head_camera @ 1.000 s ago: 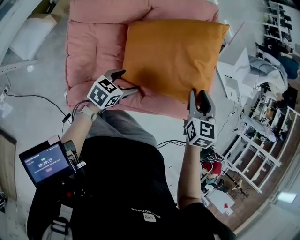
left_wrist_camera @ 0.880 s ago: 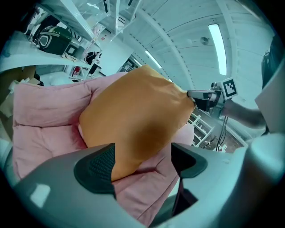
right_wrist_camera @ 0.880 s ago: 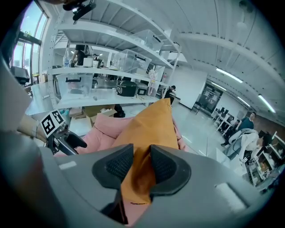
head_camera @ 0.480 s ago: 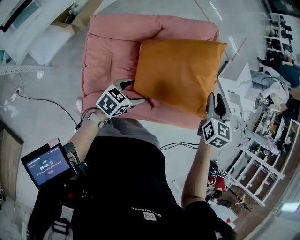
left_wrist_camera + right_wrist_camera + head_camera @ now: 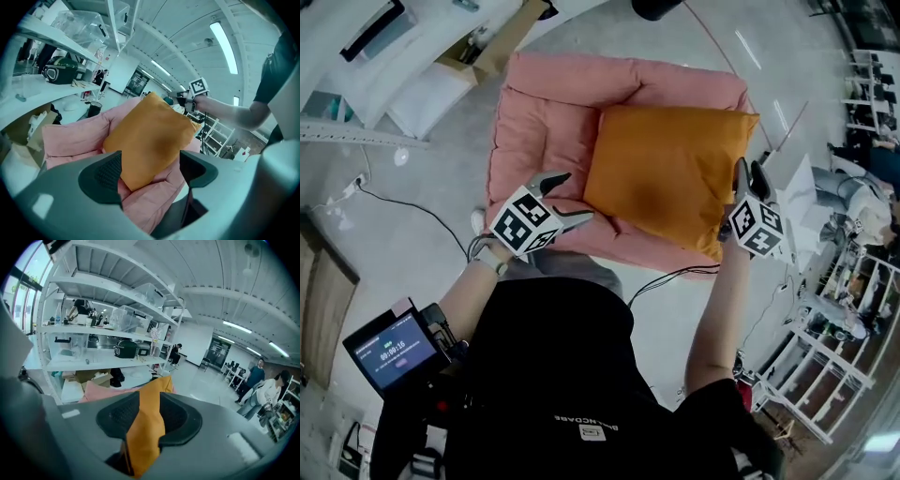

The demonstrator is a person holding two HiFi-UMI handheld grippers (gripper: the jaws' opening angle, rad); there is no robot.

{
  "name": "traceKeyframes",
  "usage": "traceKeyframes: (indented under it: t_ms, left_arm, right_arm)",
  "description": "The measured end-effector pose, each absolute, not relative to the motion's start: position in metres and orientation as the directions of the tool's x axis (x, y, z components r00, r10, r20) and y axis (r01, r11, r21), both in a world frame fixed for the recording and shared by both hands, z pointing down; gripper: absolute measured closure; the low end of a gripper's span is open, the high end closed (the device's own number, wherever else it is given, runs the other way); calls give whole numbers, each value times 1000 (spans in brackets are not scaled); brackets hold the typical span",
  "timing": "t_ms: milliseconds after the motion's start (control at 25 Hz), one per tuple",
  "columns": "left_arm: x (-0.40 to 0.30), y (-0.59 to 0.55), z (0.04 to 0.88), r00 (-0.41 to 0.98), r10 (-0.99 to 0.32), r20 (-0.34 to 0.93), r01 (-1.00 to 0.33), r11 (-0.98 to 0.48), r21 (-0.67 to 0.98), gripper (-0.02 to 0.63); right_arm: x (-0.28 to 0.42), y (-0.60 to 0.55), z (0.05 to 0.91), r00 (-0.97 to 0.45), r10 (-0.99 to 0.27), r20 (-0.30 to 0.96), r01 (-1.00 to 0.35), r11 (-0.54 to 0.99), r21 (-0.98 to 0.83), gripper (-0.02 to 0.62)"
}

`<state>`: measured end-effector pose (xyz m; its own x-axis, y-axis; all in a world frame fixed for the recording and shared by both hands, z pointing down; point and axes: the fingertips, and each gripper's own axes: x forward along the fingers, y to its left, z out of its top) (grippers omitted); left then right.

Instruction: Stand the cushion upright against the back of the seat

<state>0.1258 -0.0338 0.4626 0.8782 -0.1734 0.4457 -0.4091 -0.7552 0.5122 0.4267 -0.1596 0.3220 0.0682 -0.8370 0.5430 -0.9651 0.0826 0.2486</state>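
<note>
Right hand-held gripper (image 5: 748, 172) clamps the orange cushion (image 5: 670, 178); left hand-held gripper (image 5: 574, 195) hangs released over the pink seat (image 5: 534, 122).

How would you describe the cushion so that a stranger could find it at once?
Look for the pink seat on the grey floor. On its right half is the cushion, a plump square. It is the only orange thing there, and the right gripper pinches its right edge.
</note>
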Motion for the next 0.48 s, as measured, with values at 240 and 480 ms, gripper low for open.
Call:
traceKeyframes:
  t_ms: [240, 480]
  left_arm:
    - [113, -45, 463, 863, -229, 451, -462, -718, 521, 210]
    - [95, -28, 438, 840, -277, 466, -511, -691, 511, 210]
  right_arm:
    - [447, -201, 381, 66, -773, 631, -980, 68, 187, 465]
    - [445, -205, 402, 74, -738, 670, -987, 42, 156, 503]
